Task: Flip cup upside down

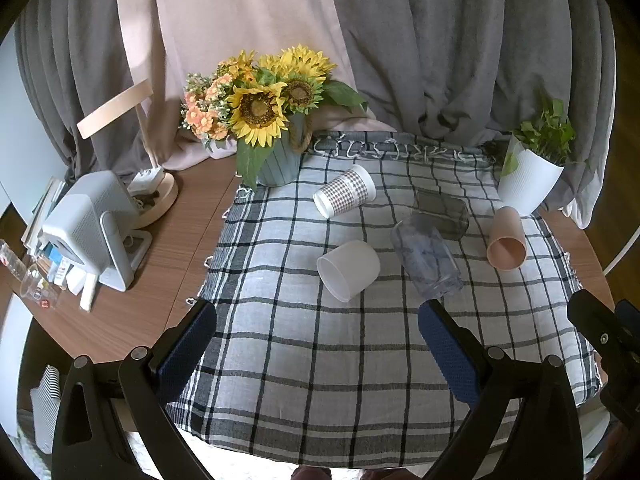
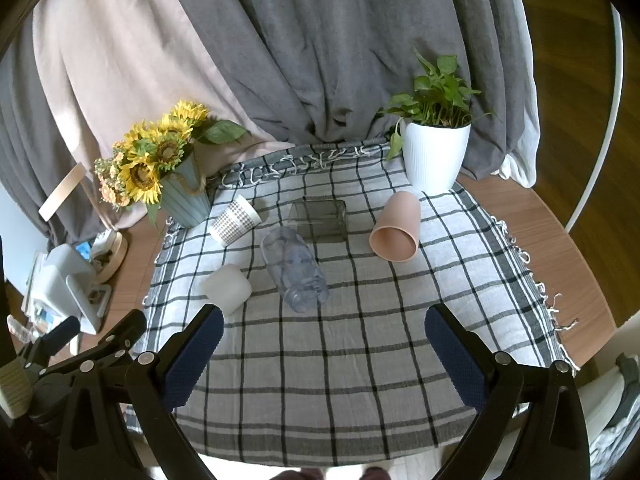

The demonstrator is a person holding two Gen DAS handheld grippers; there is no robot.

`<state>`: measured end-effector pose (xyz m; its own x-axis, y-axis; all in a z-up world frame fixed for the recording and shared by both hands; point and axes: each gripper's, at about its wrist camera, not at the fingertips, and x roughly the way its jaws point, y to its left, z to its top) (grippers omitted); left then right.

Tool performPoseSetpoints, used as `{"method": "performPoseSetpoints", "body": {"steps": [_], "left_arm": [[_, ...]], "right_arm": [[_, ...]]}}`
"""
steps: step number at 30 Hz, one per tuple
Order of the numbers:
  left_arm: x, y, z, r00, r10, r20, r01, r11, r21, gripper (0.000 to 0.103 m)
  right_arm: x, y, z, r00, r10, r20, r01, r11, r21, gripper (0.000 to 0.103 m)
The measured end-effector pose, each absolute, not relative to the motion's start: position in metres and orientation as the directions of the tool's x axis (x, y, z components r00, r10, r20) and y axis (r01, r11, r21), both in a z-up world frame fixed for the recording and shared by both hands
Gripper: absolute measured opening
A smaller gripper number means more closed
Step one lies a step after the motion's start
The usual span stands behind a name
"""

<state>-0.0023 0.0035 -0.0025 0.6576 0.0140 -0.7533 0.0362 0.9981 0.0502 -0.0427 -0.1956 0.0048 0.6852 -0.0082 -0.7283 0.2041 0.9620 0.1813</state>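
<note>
Covering the round wooden table [image 2: 560, 248], a checked cloth [image 2: 340, 360] meets grey curtains [image 2: 340, 60].

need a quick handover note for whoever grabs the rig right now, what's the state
Left hand-held gripper: open, empty, held above the near part of the checked cloth.
Right hand-held gripper: open, empty, same height.
Five cups, all on their sides on the cloth: white cup, clear plastic cup, pink cup, houndstooth paper cup, smoky square glass behind the clear one.
Done: nothing flipped, none stands upside down.
Left: grasp the cups and set them mouth-down. White and clear cups lie nearest.
</note>
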Motion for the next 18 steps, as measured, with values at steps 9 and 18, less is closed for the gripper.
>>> {"method": "performPoseSetpoints", "body": {"steps": [9,18], "left_arm": [[-0.002,0.0032,-0.0024,0.658,0.016,-0.753,0.034,0.998,0.051,0.103],[-0.0015,0.0026,-0.002,0.657,0.017,-0.754,0.033,0.998,0.051,0.103]], "right_arm": [[-0.0415,-0.1966,0.0044,0.684,-0.007,-0.73,0.204,0.962,0.182,0.102],[-0.0407,-0.1975,0.0036,0.684,-0.007,-0.729,0.203,0.962,0.181,0.102]]}}
